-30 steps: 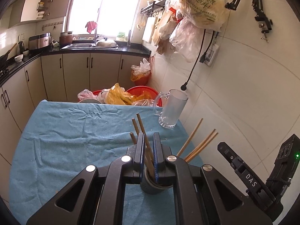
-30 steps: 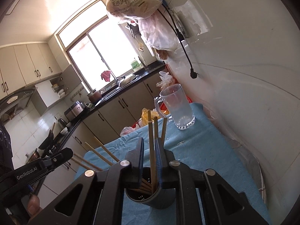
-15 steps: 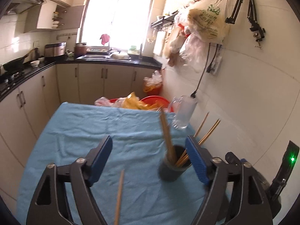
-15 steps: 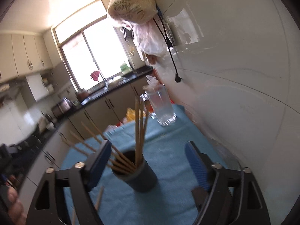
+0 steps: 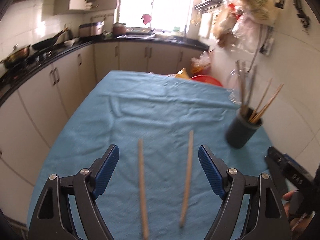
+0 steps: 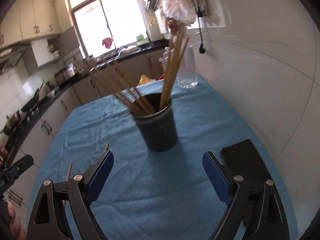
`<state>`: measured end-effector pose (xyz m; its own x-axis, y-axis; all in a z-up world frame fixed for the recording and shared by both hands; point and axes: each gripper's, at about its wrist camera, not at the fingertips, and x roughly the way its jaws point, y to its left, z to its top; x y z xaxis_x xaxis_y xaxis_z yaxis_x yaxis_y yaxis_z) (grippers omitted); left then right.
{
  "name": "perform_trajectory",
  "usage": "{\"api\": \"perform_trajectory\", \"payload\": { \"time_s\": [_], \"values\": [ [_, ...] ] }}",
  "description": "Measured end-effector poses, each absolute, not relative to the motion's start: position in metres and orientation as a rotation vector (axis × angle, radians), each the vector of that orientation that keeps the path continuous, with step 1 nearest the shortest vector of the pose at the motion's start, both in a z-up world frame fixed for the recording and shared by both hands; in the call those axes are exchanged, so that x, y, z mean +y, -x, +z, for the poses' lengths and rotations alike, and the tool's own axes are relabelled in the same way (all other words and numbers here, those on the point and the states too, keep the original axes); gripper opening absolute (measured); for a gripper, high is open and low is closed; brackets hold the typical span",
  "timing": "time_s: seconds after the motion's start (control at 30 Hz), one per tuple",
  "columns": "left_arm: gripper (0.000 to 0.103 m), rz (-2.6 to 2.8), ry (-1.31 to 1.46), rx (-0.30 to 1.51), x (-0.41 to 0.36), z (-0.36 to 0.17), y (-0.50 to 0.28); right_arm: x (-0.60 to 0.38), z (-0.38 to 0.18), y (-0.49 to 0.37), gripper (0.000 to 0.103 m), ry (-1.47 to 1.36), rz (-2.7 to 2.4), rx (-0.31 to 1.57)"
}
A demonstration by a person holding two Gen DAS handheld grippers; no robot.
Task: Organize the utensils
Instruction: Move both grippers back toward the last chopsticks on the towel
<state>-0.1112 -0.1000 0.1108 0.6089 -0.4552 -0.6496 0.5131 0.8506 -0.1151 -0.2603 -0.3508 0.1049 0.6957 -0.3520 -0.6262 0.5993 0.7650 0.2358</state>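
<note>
With most chopsticks standing in the dark holder [image 6: 158, 128], both the left gripper [image 5: 158, 170] and right gripper [image 6: 158, 177] hang spread and empty, so the next move likely requires pinching the two loose chopsticks [image 5: 187, 178] lying on the blue cloth [image 5: 140, 110].
</note>
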Motion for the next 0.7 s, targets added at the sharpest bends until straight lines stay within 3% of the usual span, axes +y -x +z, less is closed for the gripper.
{"api": "perform_trajectory", "payload": {
  "time_s": [0.33,0.7],
  "values": [
    [0.080,-0.444,-0.067,0.800,-0.050,0.062,0.093,-0.314,0.091,0.239,0.093,-0.377,-0.499,0.672],
    [0.081,-0.404,-0.060,0.743,-0.040,0.038,0.079,-0.289,0.088,0.219,0.093,-0.311,-0.483,0.720]
  ]
}}
